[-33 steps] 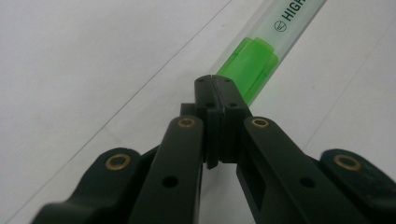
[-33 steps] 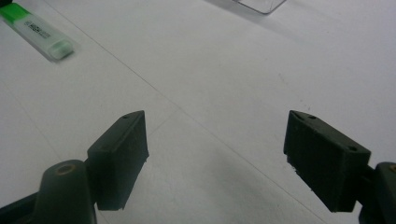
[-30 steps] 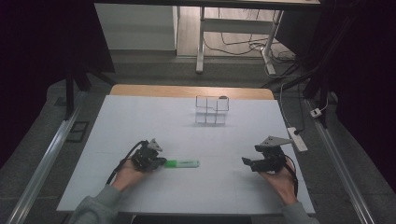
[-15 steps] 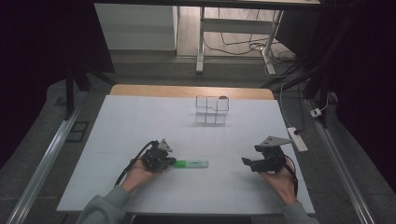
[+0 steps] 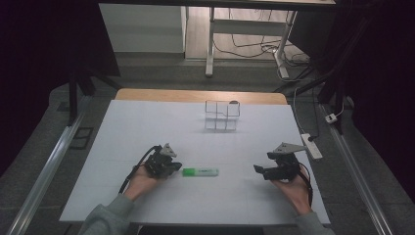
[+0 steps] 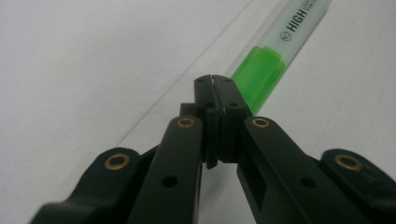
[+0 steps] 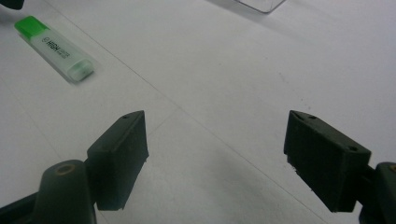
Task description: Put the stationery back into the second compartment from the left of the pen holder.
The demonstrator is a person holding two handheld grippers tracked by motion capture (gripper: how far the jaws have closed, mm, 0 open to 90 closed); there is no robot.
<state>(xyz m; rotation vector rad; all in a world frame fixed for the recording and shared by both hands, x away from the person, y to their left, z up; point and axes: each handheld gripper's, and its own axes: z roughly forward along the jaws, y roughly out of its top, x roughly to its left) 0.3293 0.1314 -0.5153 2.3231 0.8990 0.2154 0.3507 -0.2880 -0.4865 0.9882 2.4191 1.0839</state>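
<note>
Highlighter [image 5: 200, 172] looks light, stiff and smooth-sided; best gripped across its barrel. Left gripper [image 6: 215, 81] is clenched empty beside it, right gripper [image 7: 217, 154] spread wide.

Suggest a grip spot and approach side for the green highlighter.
Take the highlighter across its pale barrel, mid-length, coming from above with jaws spanning the narrow width. It lies flat on the table, long axis between the two grippers, so its ends offer little to pinch. The open right gripper looks better placed; the left gripper is shut at the green end.
</note>
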